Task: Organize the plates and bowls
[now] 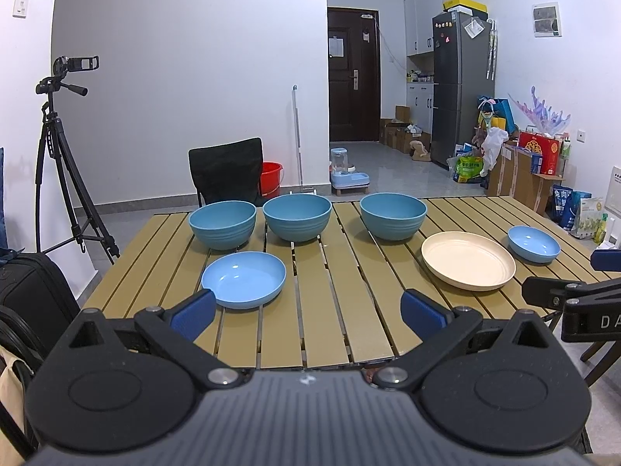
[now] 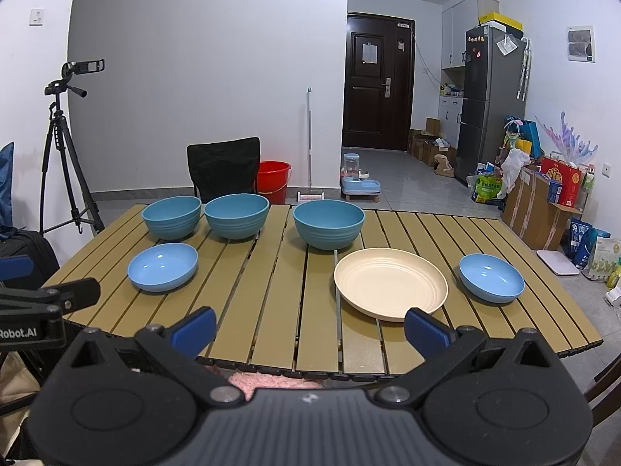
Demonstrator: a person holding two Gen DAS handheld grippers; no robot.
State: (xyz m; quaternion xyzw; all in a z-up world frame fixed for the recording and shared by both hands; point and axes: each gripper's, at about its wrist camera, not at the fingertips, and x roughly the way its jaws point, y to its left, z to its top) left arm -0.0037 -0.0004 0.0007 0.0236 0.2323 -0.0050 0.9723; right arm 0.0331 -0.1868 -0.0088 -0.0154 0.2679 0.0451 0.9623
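Observation:
Three deep teal bowls [image 1: 222,224] [image 1: 297,217] [image 1: 392,215] stand in a row at the far side of the slatted wooden table [image 1: 310,310]. A shallow light-blue bowl [image 1: 243,279] sits front left, a cream plate [image 1: 467,260] front right, and a second small blue bowl [image 1: 534,244] beyond it to the right. My left gripper [image 1: 308,312] is open at the near edge, its left pad just before the shallow bowl. My right gripper [image 2: 310,328] is open too, its right pad close to the cream plate [image 2: 390,282]. Neither holds anything.
A black chair [image 1: 226,171] and a red bucket [image 1: 271,178] stand behind the table. A camera tripod [image 1: 62,155] is at the left, a suitcase [image 1: 35,295] beside it. Boxes and bags [image 1: 520,167] crowd the right wall near a fridge [image 1: 462,89].

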